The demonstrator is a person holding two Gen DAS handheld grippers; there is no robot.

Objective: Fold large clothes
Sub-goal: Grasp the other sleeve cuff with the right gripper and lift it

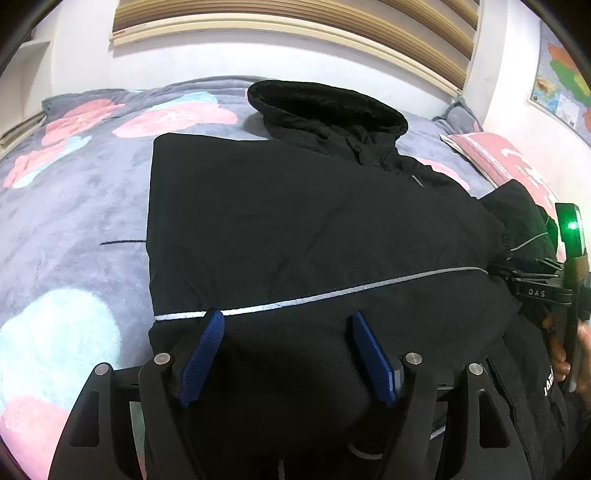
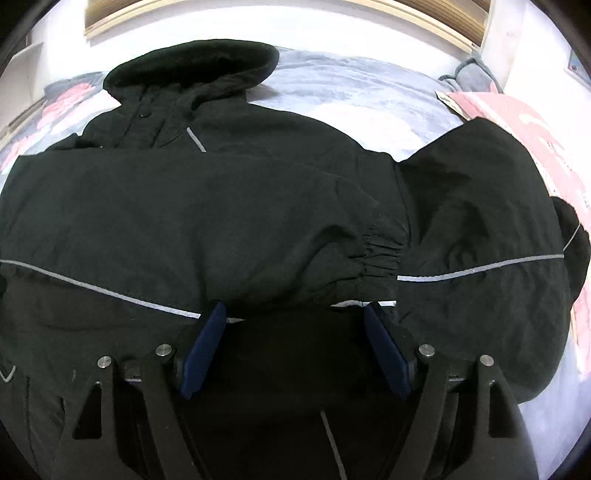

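A black hooded jacket (image 1: 295, 221) with thin silver stripes lies flat on the bed, hood (image 1: 325, 107) toward the wall. Its left sleeve is folded across the chest, cuff (image 2: 380, 254) near the middle; the right sleeve (image 2: 480, 221) lies out to the right. My left gripper (image 1: 286, 321) is open, its blue pads just above the jacket's lower part, holding nothing. My right gripper (image 2: 295, 310) is open too, just below the folded sleeve's cuff, holding nothing. The right gripper's body (image 1: 565, 280) shows at the right edge of the left wrist view.
The bed has a grey blanket (image 1: 74, 206) with pink and pale blue shapes. A pink pillow (image 1: 506, 158) lies at the right by the wall. A wooden headboard (image 1: 295, 22) runs along the far wall.
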